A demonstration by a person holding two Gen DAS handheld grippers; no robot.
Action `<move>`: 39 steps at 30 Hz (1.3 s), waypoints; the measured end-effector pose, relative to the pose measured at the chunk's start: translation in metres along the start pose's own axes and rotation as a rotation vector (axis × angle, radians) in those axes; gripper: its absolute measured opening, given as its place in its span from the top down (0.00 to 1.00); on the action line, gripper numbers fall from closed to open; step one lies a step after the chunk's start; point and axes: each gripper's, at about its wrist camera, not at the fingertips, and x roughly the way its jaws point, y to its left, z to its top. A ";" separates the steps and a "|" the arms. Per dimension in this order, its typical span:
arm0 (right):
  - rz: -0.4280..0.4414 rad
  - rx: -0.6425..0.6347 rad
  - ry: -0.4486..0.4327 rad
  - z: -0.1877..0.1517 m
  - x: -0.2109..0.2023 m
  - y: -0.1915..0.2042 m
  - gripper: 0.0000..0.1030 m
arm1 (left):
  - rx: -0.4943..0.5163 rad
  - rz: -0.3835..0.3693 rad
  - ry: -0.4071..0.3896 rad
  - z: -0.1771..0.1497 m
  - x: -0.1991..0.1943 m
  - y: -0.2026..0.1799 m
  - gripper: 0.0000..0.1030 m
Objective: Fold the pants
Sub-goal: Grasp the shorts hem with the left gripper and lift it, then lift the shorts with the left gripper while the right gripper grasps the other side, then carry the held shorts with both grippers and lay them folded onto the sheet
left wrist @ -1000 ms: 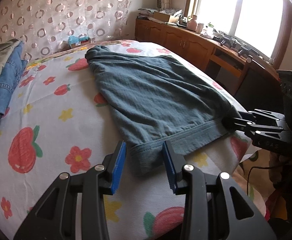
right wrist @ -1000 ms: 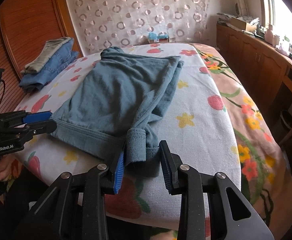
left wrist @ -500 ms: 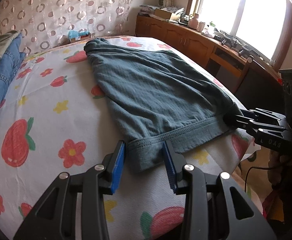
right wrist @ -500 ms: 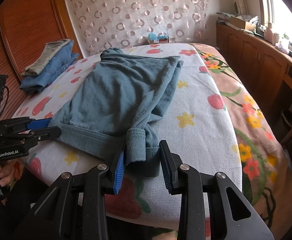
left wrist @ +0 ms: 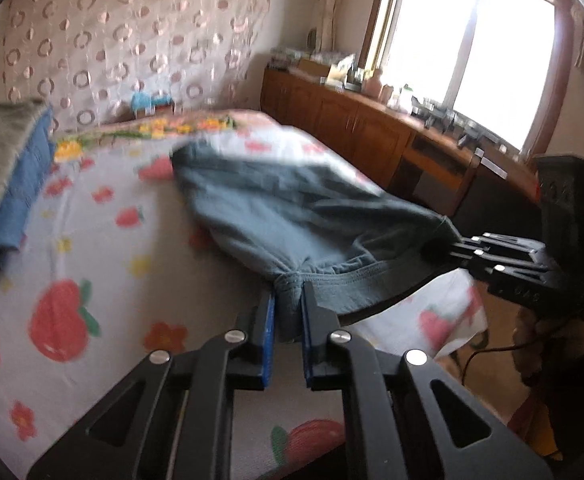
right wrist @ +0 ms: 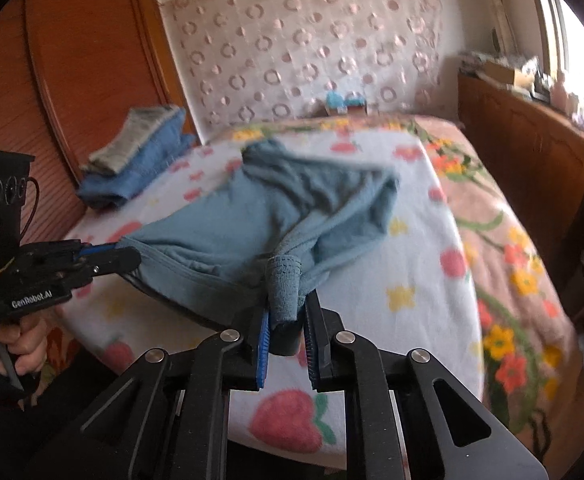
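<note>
— Floral bedsheet [left wrist: 91, 264] underneath; where are the pants [left wrist: 292, 216]?
— Lifted at the waistband: left gripper [left wrist: 287, 312] and right gripper [right wrist: 287, 316] each clenched on a corner.
— Nearby?
— Folded clothes [right wrist: 135, 160] stacked by the headboard.

Bright window [left wrist: 472, 60] (rt side), wood cabinets [left wrist: 356, 136], circle-print curtain [right wrist: 304, 52]

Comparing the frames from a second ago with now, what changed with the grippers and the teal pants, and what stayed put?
Both grippers closed: the left gripper and right gripper, open around the waistband corners before, now pinch them. The near edge of the teal pants has been lifted off the bed, and the far end has bunched. The folded clothes stack by the headboard has not moved.
</note>
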 end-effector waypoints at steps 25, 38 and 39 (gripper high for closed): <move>0.076 -0.230 -0.204 0.191 -0.010 0.075 0.88 | 0.060 0.141 -0.262 0.141 -0.091 0.064 0.93; 0.050 -0.225 -0.142 0.238 0.044 0.075 0.88 | 0.106 0.227 -0.247 0.174 -0.067 0.101 0.93; 0.050 -0.225 -0.106 0.228 0.053 0.074 0.88 | 0.097 0.224 -0.223 0.161 -0.061 0.104 0.93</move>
